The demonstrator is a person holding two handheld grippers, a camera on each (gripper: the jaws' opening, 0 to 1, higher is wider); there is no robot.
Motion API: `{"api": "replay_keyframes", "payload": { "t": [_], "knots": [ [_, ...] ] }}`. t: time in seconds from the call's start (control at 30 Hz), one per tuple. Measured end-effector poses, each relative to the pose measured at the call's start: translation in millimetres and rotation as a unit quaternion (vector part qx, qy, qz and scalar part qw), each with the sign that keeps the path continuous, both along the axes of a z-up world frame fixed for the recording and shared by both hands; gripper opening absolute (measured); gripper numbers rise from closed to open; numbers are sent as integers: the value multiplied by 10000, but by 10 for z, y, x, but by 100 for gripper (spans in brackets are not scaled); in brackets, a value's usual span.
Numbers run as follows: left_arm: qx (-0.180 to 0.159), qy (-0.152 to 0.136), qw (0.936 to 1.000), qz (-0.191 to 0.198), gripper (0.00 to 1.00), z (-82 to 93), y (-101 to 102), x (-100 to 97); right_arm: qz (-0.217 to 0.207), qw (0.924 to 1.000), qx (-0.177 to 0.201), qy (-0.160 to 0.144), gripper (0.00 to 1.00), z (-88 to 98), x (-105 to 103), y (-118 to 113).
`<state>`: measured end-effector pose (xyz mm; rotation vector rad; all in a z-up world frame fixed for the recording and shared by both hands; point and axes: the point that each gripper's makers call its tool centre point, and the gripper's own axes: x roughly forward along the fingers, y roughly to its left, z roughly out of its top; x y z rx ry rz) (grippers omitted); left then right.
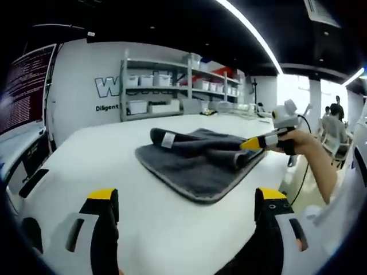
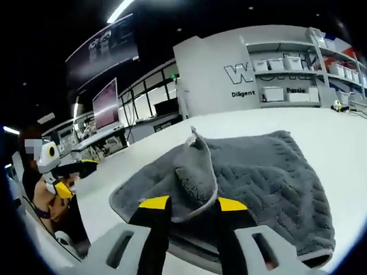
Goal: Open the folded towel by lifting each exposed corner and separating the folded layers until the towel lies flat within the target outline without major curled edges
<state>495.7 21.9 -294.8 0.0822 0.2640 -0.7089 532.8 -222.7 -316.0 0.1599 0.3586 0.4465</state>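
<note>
A grey towel point(image 1: 195, 163) lies partly folded on the white table point(image 1: 103, 160), with a rolled fold and a white label point(image 1: 167, 139) along its far side. My left gripper point(image 1: 186, 200) stands wide open over bare table in front of the towel, holding nothing. From the right, a hand holds my right gripper point(image 1: 256, 143), whose yellow tips are at the towel's right edge. In the right gripper view, my right gripper point(image 2: 192, 205) is shut on a layer of the towel point(image 2: 269, 172). That raised layer ends in a peaked corner point(image 2: 195, 140). My left gripper point(image 2: 71, 177) shows at the far left.
Grey shelves with white bins point(image 1: 155, 86) stand against the lettered wall behind the table. Monitors point(image 1: 26, 86) are on the left, and people stand at the far right point(image 1: 335, 117). The table's right edge point(image 1: 281, 177) drops off just past the towel.
</note>
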Motion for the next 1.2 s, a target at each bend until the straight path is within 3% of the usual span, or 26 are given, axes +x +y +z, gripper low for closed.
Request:
{"api": "replay_keyframes", "payload": {
  "t": [0.47,0.73,0.83,1.0,1.2],
  "knots": [
    [-161,14,9998,-74,84,15,-22,-7,108,9996,33,-243,3,59,-8,41],
    [-308,-72,9994,-101,80,55,-16,-17,93,9994,-2,-342,1,114,-1,-9],
    [-417,97,9989,-199,70,40,-24,-54,83,9990,-70,-439,0,164,5,-60],
    [-648,90,9971,-390,49,76,-52,-90,68,9985,-126,-522,0,212,7,-140],
    [-553,28,9976,-420,48,38,-70,-71,15,9980,-261,-583,0,260,3,-251]
  ]
}}
